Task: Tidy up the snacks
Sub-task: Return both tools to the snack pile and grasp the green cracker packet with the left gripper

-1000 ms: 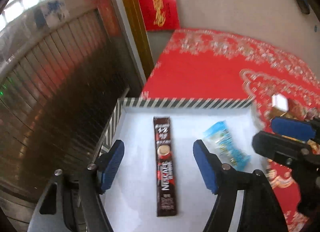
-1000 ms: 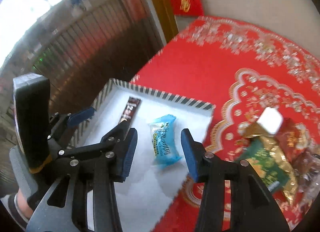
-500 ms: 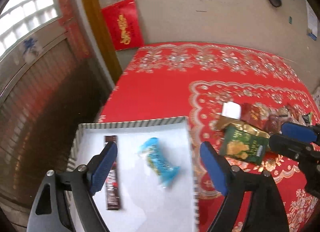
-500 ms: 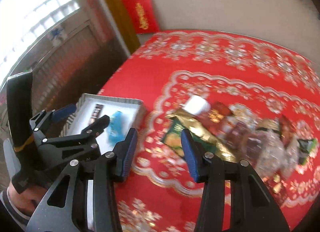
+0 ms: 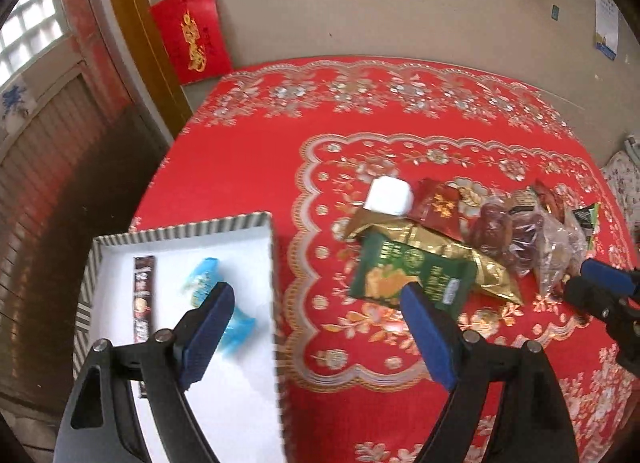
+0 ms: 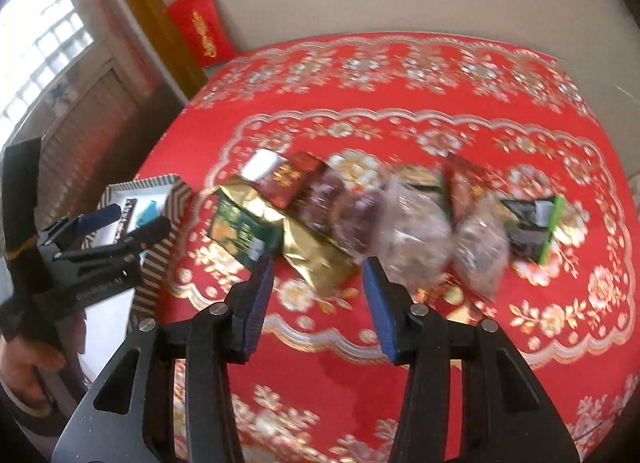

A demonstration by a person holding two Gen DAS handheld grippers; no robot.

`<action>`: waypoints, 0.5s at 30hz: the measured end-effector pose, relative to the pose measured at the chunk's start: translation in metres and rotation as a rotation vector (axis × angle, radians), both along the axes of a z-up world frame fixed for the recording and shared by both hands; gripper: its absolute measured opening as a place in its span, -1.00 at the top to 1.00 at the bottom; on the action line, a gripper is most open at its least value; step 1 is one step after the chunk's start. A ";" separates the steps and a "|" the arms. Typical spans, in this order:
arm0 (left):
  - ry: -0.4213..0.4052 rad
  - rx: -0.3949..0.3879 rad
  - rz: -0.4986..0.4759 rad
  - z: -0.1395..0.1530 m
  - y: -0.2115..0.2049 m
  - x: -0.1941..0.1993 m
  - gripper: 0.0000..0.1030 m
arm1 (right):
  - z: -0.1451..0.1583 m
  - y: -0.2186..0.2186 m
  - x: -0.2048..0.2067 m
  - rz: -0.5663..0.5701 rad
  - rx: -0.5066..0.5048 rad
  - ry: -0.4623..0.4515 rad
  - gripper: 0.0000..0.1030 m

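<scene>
Snacks lie overlapped in a heap on the red surface, beside the tray. Your left claw and right claw both stand apart, empty. If you grasp carelessly, you may pinch two packets together or scatter them.

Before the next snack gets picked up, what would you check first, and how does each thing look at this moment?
1. Left gripper empty and open: ok, nothing between its pads; its jaws have just been opening.
2. Right gripper empty: ok, open, its jaws have just been opening a little, nothing between them.
3. Room in the tray: ok, only the coffee stick and the blue candy lie in it.
4. Snacks left to sort: ok, the pile on the red tablecloth includes a green packet, a gold packet and a white box.
5. Green packet free to lift: cannot tell, it seems to overlap the gold packet.
6. Clear view of the pile: not ok, the right view is blurred.
</scene>
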State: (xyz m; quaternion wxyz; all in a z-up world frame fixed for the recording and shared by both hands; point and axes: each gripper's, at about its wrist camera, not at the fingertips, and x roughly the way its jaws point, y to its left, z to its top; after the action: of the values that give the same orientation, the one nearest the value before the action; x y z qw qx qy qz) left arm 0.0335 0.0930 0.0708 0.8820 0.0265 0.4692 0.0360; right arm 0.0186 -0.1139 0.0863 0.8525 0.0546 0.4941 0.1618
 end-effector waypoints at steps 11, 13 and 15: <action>0.088 -0.132 0.087 -0.013 -0.024 0.022 -0.68 | -0.012 -0.042 -0.009 -0.030 0.016 0.034 0.01; 0.104 -0.168 0.133 -0.017 -0.024 0.028 -0.68 | -0.013 -0.047 -0.009 -0.030 0.019 0.035 0.01; 0.119 -0.213 0.195 -0.021 -0.021 0.034 -0.68 | -0.013 -0.053 -0.009 -0.032 0.020 0.037 0.01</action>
State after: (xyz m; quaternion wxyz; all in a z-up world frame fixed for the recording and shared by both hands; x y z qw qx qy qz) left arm 0.0678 0.0725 0.0499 0.8428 -0.1107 0.5221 0.0697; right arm 0.0093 -0.1668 0.0731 0.8450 0.0742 0.5073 0.1521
